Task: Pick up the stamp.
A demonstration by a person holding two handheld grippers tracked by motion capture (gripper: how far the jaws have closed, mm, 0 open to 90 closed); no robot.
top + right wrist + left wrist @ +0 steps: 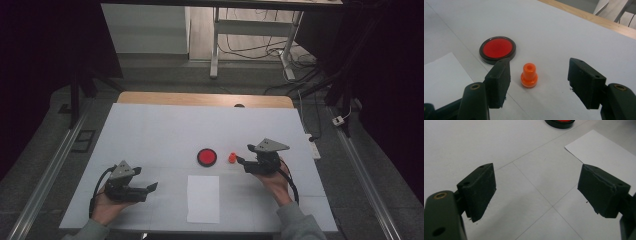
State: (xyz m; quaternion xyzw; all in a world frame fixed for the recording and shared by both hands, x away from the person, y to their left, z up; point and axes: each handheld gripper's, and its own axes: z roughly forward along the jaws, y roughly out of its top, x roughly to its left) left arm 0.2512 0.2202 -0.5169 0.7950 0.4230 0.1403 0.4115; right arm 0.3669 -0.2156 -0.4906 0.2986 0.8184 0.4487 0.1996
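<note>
Currently logged, item by item, as I see it from my remote station.

Item one: orange stamp (pixel 529 76), small, knobbed, upright on the tabletop (pixel 150 130), just beside the red ink pad (pixel 497 49) and apart from it. It stands between the jaws of my right tongs (pixel 539 83), which are spread wide and touch nothing; I judge they are lined up this way for a grasp on the stamp's body.

Item two: red ink pad, round, black-rimmed, lid off, pad face up, presumably so the stamp can be pressed straight down into it.

Item three: white sheet of paper (pixel 203 198), flat, nearer my side than the pad, likely placed to take the print.

Item four: left tongs (pixel 145 189), released, jaws wide, resting low over bare tabletop, well apart from the stamp; I read them as idle, or ready to steady the paper.

Notes on views: the high view gives the whole layout and both hands; the right gripper view gives the hole in the stamp's top and how it sits between the jaws; the left gripper view gives a paper corner (pixel 599 147) and the pad's edge (pixel 560 123).
</note>
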